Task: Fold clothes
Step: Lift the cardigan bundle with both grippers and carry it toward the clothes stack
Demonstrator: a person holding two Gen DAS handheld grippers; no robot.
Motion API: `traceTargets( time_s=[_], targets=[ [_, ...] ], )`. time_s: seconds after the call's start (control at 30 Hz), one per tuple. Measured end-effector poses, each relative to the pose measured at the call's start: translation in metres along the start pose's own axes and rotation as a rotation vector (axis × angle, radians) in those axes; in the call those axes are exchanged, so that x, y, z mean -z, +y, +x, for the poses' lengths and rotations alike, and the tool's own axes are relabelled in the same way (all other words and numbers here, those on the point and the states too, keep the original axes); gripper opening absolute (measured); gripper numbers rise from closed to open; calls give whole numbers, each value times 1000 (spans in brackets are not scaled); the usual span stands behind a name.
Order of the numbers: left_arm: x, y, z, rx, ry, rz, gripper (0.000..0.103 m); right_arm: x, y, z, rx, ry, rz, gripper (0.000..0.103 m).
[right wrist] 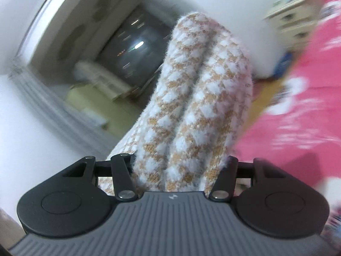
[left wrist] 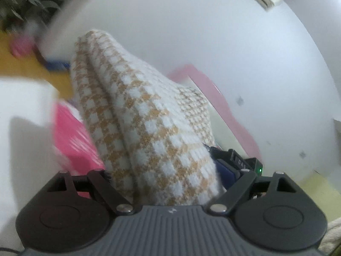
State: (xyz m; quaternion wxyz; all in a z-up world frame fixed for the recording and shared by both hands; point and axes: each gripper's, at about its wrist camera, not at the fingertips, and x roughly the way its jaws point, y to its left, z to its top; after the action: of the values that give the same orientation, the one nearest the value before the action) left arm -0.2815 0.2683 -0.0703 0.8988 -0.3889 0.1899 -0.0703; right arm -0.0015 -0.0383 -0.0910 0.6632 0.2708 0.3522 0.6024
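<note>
A fuzzy knit garment (left wrist: 145,128) in a tan and white houndstooth pattern fills the middle of the left wrist view. It rises in a thick bundle from between the jaws of my left gripper (left wrist: 149,115) and hides both fingers. The same garment (right wrist: 198,111) stands bunched in two folds between the jaws of my right gripper (right wrist: 191,98), whose fingers are covered too. Both grippers hold the cloth up in the air, in front of the walls. Behind the bundle in the left view shows a black device with a green light (left wrist: 240,164), likely the other gripper.
A bright pink patterned bedspread (right wrist: 298,111) lies to the right, and the bedspread (left wrist: 72,140) shows again low on the left. A pink headboard (left wrist: 215,91) stands against the white wall (left wrist: 213,38). There is a dark doorway (right wrist: 132,49) and a cream drawer unit (right wrist: 292,17).
</note>
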Motion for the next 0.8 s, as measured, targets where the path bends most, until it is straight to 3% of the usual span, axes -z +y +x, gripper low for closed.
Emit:
traceTargets(
  time_s=[0.13, 0.23, 0.3, 0.4, 0.43, 0.57, 0.73, 0.8],
  targets=[
    [-11, 41, -40, -117, -116, -49, 89, -9, 19, 97, -103, 131, -38, 52],
    [-6, 83, -53, -188, -154, -113, 89, -10, 20, 165, -138, 229, -33, 52],
    [6, 123, -48, -236, -131, -181, 89, 0, 8, 201, -119, 310, 27, 53],
    [33, 179, -33, -307, -93, -296, 82, 22, -41, 258, 8, 433, 81, 55],
    [35, 176, -32, -299, -111, -278, 85, 32, -59, 268, 45, 454, 112, 56],
    [31, 161, -30, -279, -150, -261, 88, 14, -80, 285, -18, 427, 261, 56],
    [31, 153, -39, -273, -189, -256, 88, -14, -62, 312, -59, 466, 158, 56],
    [40, 158, -27, -293, -170, -279, 88, -13, -65, 321, -70, 489, 115, 56]
  ],
)
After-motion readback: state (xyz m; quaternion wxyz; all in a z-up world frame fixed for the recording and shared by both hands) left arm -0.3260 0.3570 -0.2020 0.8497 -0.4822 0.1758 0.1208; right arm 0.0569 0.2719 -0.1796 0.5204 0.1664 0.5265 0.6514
